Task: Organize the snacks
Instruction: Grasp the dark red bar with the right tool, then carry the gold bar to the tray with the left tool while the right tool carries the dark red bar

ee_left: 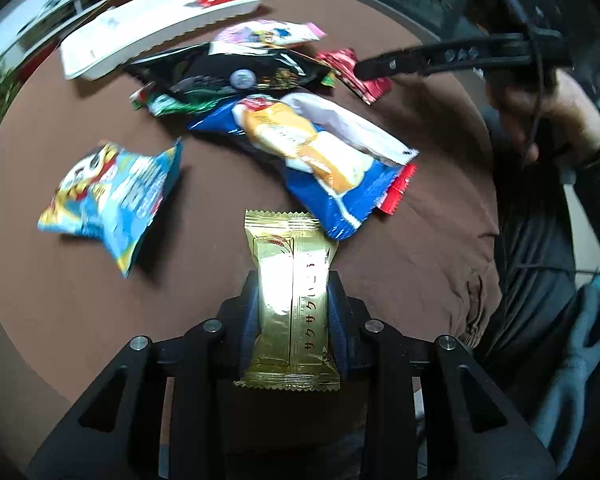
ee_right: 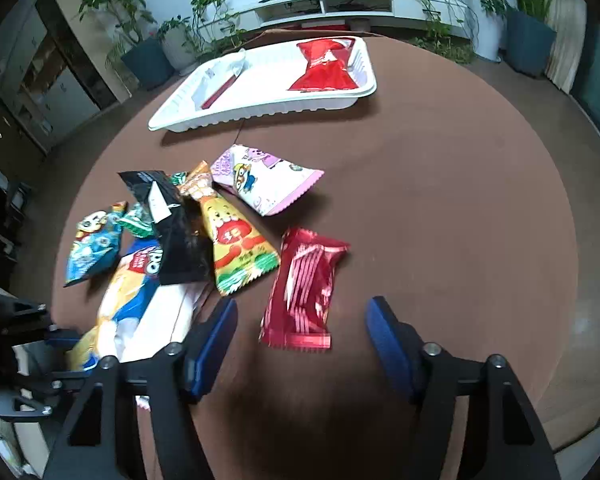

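My left gripper (ee_left: 293, 284) is shut on a gold foil snack packet (ee_left: 292, 312), held upright above the brown table (ee_left: 80, 320). My right gripper (ee_right: 300, 312) stands open low over a red striped packet (ee_right: 304, 280); the packet's near end lies between the blue pads (ee_right: 216, 340), which do not touch it. A white tray (ee_right: 260, 108) at the far side holds a red packet (ee_right: 324, 68). In the left wrist view the right gripper (ee_left: 364, 70) reaches toward the same red packet (ee_left: 356, 72).
Several loose snacks lie in a pile left of the red packet: a black bag (ee_right: 180, 240), an orange-yellow packet (ee_right: 236, 244), a pink-white packet (ee_right: 264, 180), a small blue bag (ee_right: 92, 248), a long blue-white bag (ee_right: 140, 300). Potted plants (ee_right: 148, 52) stand beyond the table.
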### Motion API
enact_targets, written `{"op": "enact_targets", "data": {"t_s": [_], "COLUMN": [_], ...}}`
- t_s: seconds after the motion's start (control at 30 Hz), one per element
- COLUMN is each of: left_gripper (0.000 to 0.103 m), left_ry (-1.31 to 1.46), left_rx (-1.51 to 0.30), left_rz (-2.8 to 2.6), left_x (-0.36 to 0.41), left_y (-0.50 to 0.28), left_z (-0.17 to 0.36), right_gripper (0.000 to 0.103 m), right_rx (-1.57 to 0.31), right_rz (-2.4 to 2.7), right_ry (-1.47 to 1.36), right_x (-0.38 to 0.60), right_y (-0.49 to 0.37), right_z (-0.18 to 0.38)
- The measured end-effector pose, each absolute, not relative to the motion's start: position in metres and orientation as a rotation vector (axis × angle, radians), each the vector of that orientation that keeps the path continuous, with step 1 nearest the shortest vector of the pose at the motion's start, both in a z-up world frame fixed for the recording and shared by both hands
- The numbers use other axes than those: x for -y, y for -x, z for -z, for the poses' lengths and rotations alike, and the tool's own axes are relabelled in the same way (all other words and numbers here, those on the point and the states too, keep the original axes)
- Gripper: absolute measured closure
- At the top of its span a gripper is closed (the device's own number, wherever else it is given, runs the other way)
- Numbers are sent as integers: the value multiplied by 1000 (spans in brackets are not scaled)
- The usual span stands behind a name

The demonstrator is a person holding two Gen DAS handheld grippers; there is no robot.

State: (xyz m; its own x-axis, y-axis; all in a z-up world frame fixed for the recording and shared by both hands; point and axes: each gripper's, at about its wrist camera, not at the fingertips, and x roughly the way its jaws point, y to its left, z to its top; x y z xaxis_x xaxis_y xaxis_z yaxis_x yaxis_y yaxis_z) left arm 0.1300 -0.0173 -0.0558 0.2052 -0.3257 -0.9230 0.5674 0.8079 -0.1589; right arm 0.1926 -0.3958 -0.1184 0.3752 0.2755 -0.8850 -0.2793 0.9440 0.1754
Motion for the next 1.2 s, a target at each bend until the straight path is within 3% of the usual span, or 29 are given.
{"op": "enact_targets", "data": {"t_s": [0.6,1.2], "left_gripper": [74,74], "left_ry": [-100,-69], "left_rx": [-1185,-1167], "left_rz": [549,525], "left_x": [0,-12], "left_y": [-128,-126], "left_z": [58,50], "right_gripper": [79,83], "right_rx": [-1097,-1037], "right_rz": [-343,-393], "right_ry": [204,-103], "right_x": [377,424], "right_y": [-194,-162], "right_z": [125,98]}}
